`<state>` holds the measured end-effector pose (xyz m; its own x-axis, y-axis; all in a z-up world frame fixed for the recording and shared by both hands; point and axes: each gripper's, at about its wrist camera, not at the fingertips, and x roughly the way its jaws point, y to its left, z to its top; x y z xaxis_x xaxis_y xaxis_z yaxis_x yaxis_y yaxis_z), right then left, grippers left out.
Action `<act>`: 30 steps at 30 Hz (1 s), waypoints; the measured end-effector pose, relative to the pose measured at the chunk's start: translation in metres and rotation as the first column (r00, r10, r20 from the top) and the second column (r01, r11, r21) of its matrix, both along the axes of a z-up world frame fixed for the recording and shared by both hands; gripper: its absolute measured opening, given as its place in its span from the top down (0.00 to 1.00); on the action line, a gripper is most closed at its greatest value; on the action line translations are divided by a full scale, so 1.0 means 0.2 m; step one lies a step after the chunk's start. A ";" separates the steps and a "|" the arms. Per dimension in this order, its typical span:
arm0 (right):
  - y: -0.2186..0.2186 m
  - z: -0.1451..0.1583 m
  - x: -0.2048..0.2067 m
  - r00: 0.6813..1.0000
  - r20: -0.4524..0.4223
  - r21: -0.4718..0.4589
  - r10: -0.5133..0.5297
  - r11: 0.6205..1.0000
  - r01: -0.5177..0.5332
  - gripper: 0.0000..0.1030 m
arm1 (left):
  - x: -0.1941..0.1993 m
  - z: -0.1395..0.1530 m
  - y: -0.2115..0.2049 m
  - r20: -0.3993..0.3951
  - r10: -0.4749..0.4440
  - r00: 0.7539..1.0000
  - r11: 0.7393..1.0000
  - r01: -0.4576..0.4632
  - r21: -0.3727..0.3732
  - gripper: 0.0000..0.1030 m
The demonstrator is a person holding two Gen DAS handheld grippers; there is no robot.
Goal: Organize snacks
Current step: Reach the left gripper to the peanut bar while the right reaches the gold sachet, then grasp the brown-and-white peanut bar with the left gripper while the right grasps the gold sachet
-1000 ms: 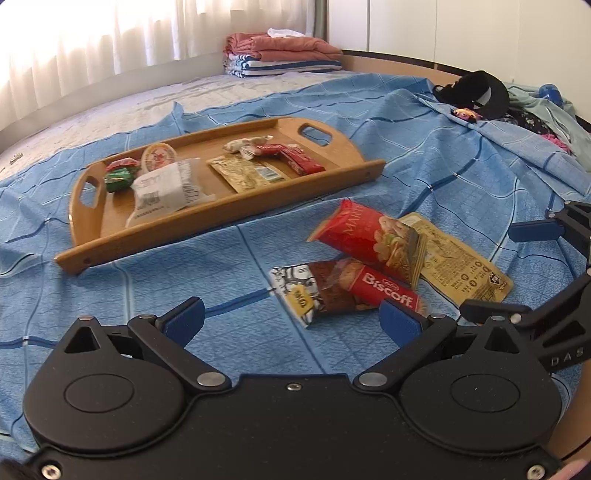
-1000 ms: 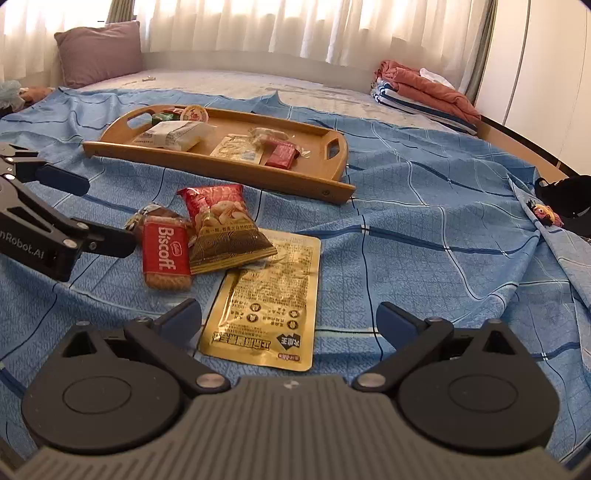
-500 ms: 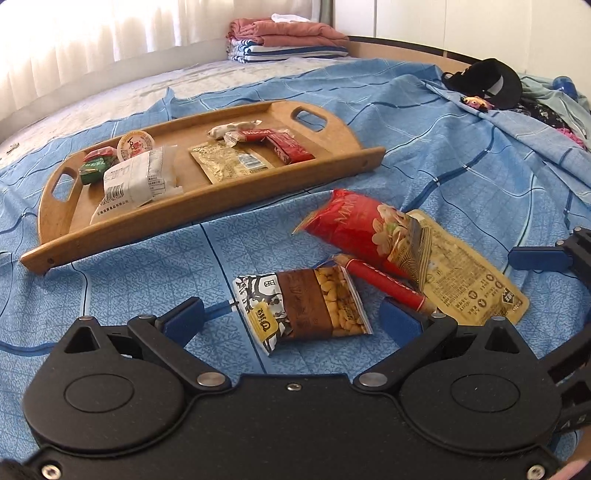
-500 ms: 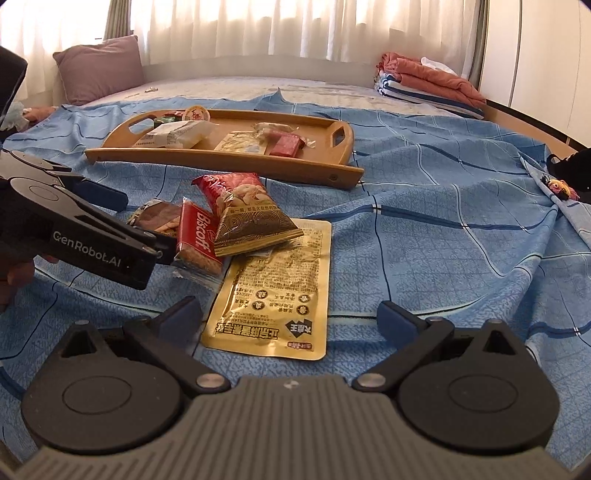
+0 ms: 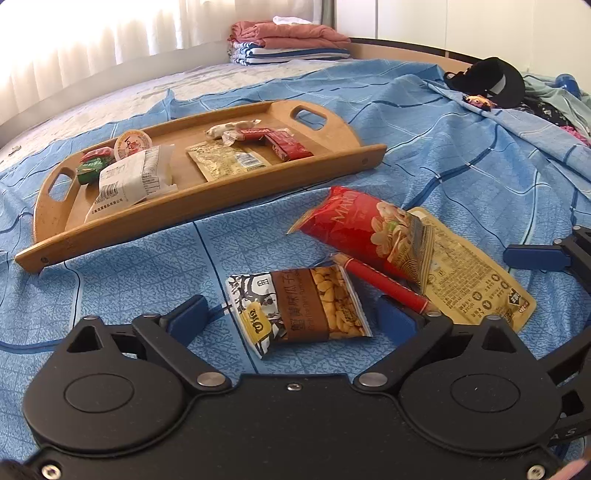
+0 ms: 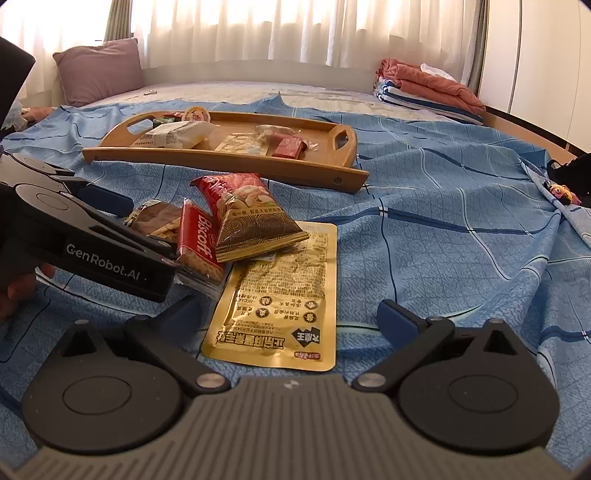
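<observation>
Sunlit white curtains (image 6: 295,33) behind a bed with blue checked sheet (image 6: 461,221)

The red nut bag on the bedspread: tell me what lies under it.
The red nut bag rests partly on the flat gold foil pouch, overlapping the pouch's far end. Its left edge leans on the red Biscoff biscuit packet. The covered part of the pouch cannot be seen.
</observation>
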<state>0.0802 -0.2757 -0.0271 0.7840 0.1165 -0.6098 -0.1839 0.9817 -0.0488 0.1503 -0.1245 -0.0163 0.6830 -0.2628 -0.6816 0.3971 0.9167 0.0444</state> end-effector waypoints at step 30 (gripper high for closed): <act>0.08 0.01 0.02 0.992 -0.040 -0.033 -0.116 0.993 0.114 0.00 | -0.13 0.11 0.11 0.000 0.052 0.999 0.999 -0.052 -0.016 0.49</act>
<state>0.0848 -0.2603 -0.0256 0.7650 0.0076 -0.6440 -0.0723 0.9946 -0.0742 0.1233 -0.1033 0.0066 0.6960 -0.2375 -0.6776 0.3488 0.9367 0.0299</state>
